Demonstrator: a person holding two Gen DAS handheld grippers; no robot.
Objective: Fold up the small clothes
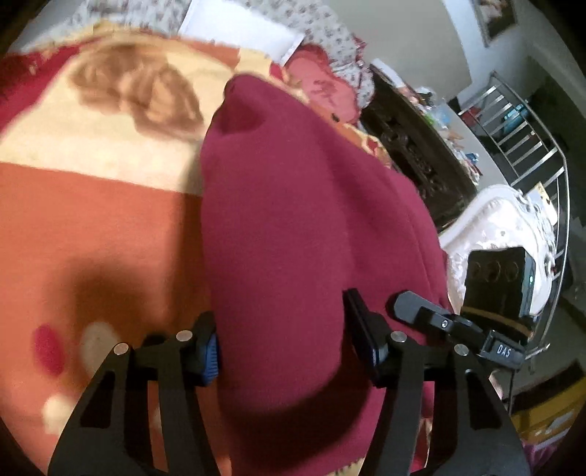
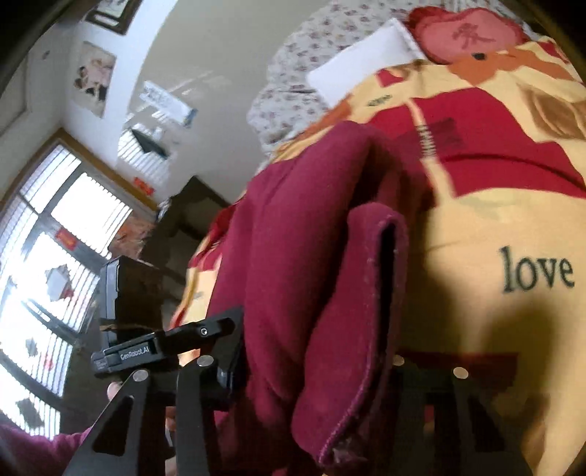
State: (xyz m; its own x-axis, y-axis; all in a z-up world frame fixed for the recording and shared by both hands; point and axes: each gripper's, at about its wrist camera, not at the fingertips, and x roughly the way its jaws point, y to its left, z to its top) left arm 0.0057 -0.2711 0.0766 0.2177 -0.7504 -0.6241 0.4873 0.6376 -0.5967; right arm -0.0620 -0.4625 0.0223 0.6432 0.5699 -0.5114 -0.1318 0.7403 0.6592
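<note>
A patterned bedspread in cream, red and orange covers the bed, with the word "love" printed on its near right part. At the far end lie a white pillow, a floral quilt and a red cushion. A dark carved headboard stands to the right of the bed, with a metal railing beyond it. On the left, a bright window has red paper cutouts, and posters hang on the wall.
</note>
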